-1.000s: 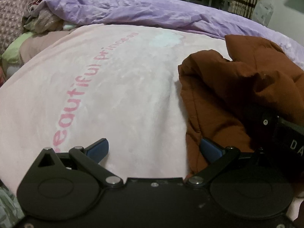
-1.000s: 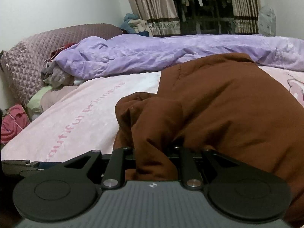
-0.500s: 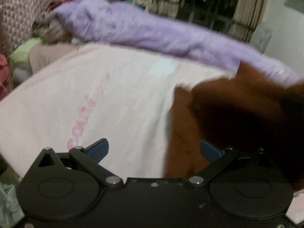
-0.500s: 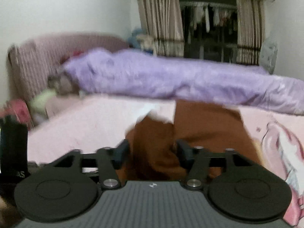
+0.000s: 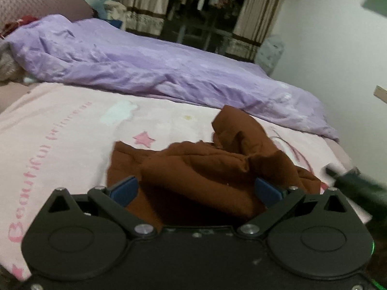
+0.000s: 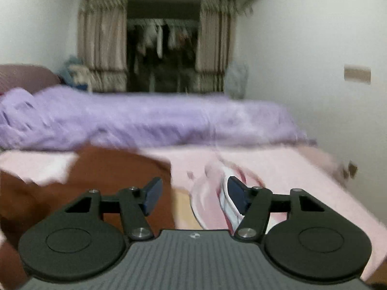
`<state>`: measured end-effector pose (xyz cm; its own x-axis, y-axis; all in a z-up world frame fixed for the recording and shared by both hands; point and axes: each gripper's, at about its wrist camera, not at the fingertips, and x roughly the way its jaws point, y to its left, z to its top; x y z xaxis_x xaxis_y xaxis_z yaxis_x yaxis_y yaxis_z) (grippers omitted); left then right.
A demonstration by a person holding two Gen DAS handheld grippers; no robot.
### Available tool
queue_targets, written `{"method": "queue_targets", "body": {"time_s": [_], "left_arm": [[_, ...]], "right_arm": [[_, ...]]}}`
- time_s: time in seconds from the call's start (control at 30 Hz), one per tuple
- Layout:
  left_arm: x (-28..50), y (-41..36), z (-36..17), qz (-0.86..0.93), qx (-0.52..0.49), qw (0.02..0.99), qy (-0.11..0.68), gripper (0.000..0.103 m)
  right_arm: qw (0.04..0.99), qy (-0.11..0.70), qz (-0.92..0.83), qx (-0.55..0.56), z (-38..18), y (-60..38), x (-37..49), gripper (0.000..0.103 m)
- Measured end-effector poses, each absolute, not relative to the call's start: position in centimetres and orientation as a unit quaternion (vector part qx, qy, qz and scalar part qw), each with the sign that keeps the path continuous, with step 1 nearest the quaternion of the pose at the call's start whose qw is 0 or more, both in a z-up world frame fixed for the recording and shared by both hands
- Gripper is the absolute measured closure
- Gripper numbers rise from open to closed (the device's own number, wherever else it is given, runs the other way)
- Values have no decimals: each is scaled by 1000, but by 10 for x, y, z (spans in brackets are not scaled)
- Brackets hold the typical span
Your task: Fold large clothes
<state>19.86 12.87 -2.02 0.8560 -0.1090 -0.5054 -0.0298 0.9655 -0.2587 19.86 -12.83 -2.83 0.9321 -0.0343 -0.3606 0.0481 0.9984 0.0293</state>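
A crumpled brown garment (image 5: 205,169) is seen heaped on a pink bedsheet (image 5: 60,130) at the center of the left wrist view, with a purple duvet (image 5: 145,65) bunched across the upper half of the frame. The left tongs (image 5: 196,191) are spread wide, their 2 blue pads (image 5: 124,189) set at either side of the cloth; nothing is gripped, though the fabric lies between the pads. In the blurred right wrist view, the right tongs (image 6: 193,193) are held wide open and empty above the bedsheet (image 6: 290,169), with the garment (image 6: 108,169) shown at lower left, behind the left pad. Curtains (image 6: 104,43) are visible at the top.
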Motion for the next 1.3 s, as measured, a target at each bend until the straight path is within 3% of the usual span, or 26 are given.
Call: {"method": "queue_targets", "body": {"time_s": [0.17, 0.57, 0.77, 0.83, 0.87, 0.9, 0.97, 1.07, 1.17, 1.3], "left_arm": [[190, 129, -14, -57, -134, 953, 267, 0], [195, 119, -14, -112, -139, 940, 290, 0], [233, 120, -58, -68, -129, 924, 353, 0], [239, 127, -74, -70, -149, 915, 368, 13], [240, 129, -79, -76, -153, 912, 373, 35], [240, 130, -82, -82, -154, 910, 376, 50], [236, 129, -77, -93, -146, 913, 370, 69], [225, 125, -56, -94, -125, 926, 343, 76], [207, 124, -38, -65, -98, 941, 316, 78], [179, 143, -27, -31, -85, 952, 294, 78]], "right_arm": [[969, 237, 38, 59, -55, -122, 216, 53], [960, 256, 82, 79, -61, -113, 216, 60], [960, 257, 80, 77, -65, -106, 215, 60], [959, 259, 85, 81, -65, -107, 215, 60], [958, 260, 86, 81, -65, -106, 215, 60], [958, 261, 88, 80, -66, -106, 215, 60], [959, 260, 89, 74, -65, -102, 214, 60], [960, 253, 95, 67, -57, -99, 208, 59], [960, 246, 115, 68, -46, -100, 200, 47], [964, 228, 123, 63, -31, -101, 188, 45]]}}
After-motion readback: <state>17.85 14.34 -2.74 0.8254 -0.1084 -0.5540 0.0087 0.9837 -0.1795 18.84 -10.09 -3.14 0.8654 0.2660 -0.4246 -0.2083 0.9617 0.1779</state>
